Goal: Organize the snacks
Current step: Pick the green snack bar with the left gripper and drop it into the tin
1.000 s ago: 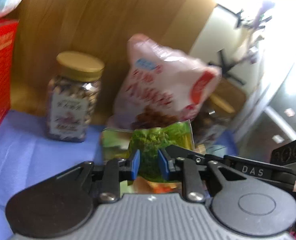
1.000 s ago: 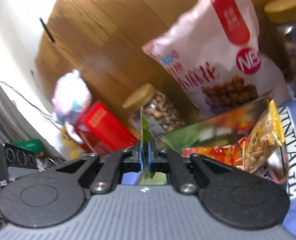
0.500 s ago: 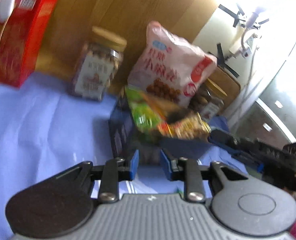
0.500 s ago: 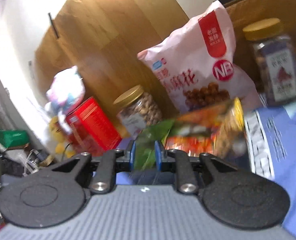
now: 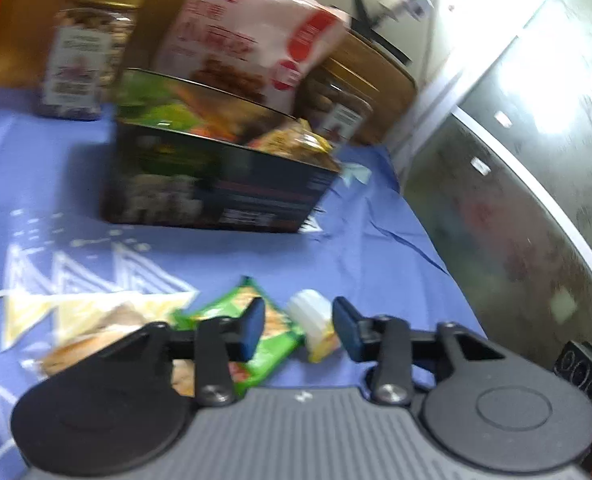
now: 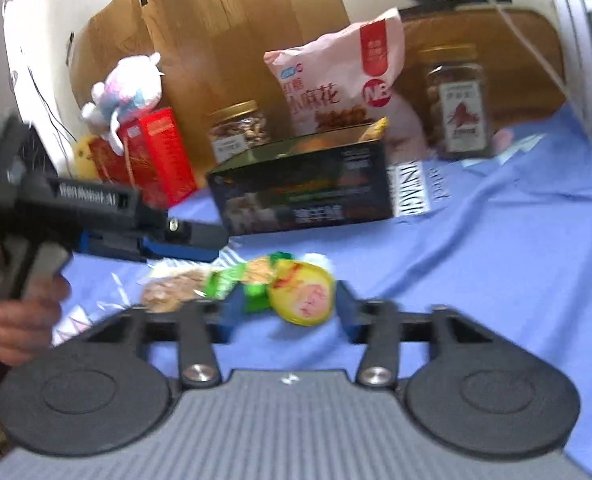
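The left tongs (image 5: pixel 298 330) were seen part-way open, their jaws having just been widening, with nothing pinched; a green snack packet (image 5: pixel 255 344) and a small yellow-lidded cup (image 5: pixel 314 330) lay on the blue cloth of the desk (image 5: pixel 356 252) just beyond the pads. The right tongs (image 6: pixel 283 312) were likewise spread fairly wide after just opening, and the same cup (image 6: pixel 302 294) was framed between the jaws without being pressed. A clear bag of biscuits (image 6: pixel 171 286) lay to the left of the packet. Further back stood the dark open box (image 5: pixel 215 184), already loaded with packets, and behind it a pink bag (image 6: pixel 336 80) and two jars (image 6: pixel 237 128) were lined against the wooden board. Trouble was judged most likely from both tongs being aimed at the same tight cluster: the cup could be claimed by either, and a collision of the tools or a knocked-away cup could result. The round lid was thought liable to squirt sideways if closed upon off-centre. The crinkly packet could be caught by a corner only and dropped on the way to the box. The strong blur suggested haste, by which a mis-aimed closure could be caused.
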A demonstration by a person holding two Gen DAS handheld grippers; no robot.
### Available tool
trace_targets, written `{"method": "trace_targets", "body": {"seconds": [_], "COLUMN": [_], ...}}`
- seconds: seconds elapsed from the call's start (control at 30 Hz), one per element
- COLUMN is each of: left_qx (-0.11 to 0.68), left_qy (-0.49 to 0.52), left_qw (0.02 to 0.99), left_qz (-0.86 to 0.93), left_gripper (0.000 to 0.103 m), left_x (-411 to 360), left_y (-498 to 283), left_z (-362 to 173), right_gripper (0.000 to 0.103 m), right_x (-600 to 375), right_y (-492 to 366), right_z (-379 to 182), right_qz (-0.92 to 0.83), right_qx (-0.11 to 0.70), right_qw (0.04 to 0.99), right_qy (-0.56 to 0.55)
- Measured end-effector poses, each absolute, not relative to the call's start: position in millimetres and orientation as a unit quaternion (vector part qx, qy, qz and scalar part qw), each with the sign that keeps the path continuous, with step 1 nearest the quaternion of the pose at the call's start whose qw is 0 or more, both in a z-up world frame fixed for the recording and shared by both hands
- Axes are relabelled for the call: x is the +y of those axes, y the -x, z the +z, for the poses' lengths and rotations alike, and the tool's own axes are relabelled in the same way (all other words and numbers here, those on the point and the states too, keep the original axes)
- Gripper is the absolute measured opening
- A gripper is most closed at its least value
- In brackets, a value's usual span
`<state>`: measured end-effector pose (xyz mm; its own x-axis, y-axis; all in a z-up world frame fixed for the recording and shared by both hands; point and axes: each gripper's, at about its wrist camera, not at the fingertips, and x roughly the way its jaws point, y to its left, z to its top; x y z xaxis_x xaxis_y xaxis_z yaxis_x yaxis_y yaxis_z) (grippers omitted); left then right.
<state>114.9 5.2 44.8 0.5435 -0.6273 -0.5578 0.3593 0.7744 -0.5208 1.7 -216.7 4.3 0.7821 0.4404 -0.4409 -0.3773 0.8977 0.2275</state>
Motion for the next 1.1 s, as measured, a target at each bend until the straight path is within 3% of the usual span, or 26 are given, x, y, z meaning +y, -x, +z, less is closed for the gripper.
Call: {"method": "trace_targets", "body": {"seconds": [0.3, 0.37, 0.43, 0.53, 0.87, 1.1], "left_qx": [0.387, 0.385, 0.386, 0.38, 0.277, 0.288], "left_qy": [0.086, 0.067, 0.067, 0.087, 0.097, 0.108], "left_qw": [0.865, 0.873, 0.875, 0.876, 0.919, 0.929], "left_qz": [-0.307, -0.292, -0.285, -0.285, -0.263, -0.206], "left_gripper": [0.039, 0.031, 0.032, 0.032, 0.033, 0.033], "left_x": [-53.0, -57.2, -54.0, -45.1, -25.4, -25.7], "left_y": [-112.2, -113.6, -116.2, -120.2, -156.6, -212.3], "left_z": [37.8, 35.2, 35.7, 45.4, 104.7, 83.1], "right_gripper": [0.057, 0.044, 0.034, 0.026, 0.026, 0.028], "right_x": [-207.9, -204.7, -204.5, -210.2, -191.2, -174.4], "right_y": [-30.3, -34.3, -34.0, -34.1, -74.8, -126.6], "right_z": [-12.5, -16.3, -16.3, -7.6, 43.8, 37.4], "right_qz": [0.229, 0.233, 0.227, 0.232, 0.225, 0.18], "right_qx": [0.279, 0.28, 0.272, 0.257, 0.153, 0.139], "right_qw": [0.932, 0.931, 0.934, 0.938, 0.962, 0.973], "right_qy": [0.028, 0.039, 0.045, 0.026, 0.028, 0.047]}}
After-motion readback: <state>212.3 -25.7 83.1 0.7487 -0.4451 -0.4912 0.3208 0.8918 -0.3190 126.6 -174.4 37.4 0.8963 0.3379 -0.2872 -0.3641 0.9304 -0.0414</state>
